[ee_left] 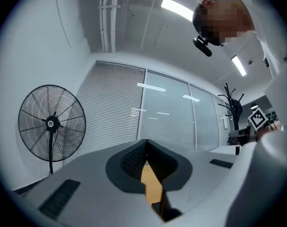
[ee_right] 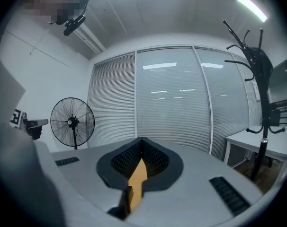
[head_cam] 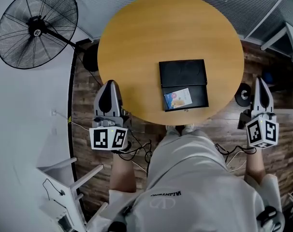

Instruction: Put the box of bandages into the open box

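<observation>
Cool, even light poured down from ceiling strips (ee_left: 176, 8), blown out white at the upper right of both gripper views and streaked in reflection across the glass wall (ee_right: 172, 93). The head view was sharp and bright, the table (head_cam: 137, 33) almost shadowless, a dull sheen on the open box (head_cam: 183, 74). Both gripper views bowed hard, fading to black corners, the bottom foreground soft.

Low in the frame's centre, the left gripper (ee_left: 146, 148) has its jaws closed, dark ribbed pads meeting at the tips. Through the narrow slit below them shows a strip of the orange-brown table (ee_left: 151, 186). A standing fan (ee_left: 51, 123) is at the left, slatted blinds (ee_left: 114, 110) and glass panels (ee_left: 167, 112) fill the middle, a coat rack (ee_left: 231, 109) stands at the right, and a person (ee_left: 264, 18) leans in at the upper right.
</observation>
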A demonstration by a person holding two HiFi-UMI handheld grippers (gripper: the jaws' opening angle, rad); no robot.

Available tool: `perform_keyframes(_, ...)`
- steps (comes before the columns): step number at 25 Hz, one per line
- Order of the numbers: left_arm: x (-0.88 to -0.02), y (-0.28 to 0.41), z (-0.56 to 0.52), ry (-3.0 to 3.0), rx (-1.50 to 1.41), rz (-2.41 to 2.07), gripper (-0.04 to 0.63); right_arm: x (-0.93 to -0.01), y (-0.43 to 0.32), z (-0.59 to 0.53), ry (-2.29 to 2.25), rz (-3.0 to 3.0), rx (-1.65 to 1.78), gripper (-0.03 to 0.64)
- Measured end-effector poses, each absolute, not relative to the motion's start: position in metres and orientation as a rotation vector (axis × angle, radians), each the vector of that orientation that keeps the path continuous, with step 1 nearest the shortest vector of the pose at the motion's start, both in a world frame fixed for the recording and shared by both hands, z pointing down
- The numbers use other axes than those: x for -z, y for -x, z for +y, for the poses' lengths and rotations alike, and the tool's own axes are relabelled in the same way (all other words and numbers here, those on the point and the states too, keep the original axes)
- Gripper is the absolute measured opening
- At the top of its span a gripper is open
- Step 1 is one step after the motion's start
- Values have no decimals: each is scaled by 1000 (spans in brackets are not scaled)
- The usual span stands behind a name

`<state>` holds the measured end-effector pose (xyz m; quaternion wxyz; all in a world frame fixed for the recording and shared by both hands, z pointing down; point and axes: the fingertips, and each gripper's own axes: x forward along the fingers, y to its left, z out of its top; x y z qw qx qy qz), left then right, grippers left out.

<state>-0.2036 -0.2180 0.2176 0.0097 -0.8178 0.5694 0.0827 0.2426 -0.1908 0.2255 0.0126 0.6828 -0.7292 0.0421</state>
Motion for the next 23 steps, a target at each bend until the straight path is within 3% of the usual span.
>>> perform_keyframes(23,-219,191,-221,2576,-243,1737,8,-229,-245,-198,-2114,-2264,-128,15)
